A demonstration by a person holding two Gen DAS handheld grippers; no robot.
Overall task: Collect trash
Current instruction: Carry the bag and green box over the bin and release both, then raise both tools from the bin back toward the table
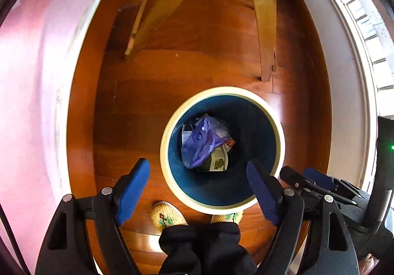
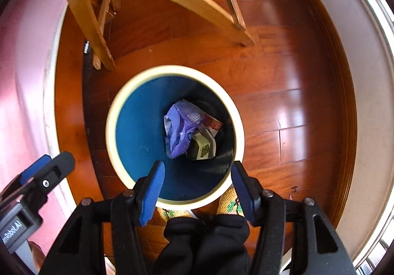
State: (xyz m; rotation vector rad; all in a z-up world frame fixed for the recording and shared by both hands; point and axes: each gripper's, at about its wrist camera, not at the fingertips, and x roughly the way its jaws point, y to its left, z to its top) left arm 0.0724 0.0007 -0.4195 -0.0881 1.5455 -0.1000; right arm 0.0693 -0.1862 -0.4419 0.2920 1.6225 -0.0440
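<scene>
A round bin with a cream rim (image 1: 172, 176) and dark blue inside stands on the wooden floor; it also shows in the right wrist view (image 2: 113, 151). In it lie a crumpled purple plastic bag (image 1: 202, 142) (image 2: 181, 127), a printed carton (image 1: 218, 161) (image 2: 202, 148) and a red-and-white wrapper (image 1: 230, 143) (image 2: 214, 123). My left gripper (image 1: 199, 171) is open and empty above the bin's near rim. My right gripper (image 2: 197, 174) is open and empty above the same rim. Each gripper shows at the edge of the other's view.
Wooden chair legs (image 1: 264, 16) (image 2: 83, 18) stand just beyond the bin. A pink wall (image 1: 27, 90) is on the left and a white baseboard with a window (image 1: 349, 53) on the right. The person's slippers (image 1: 166, 215) (image 2: 232, 203) and dark trousers are under the grippers.
</scene>
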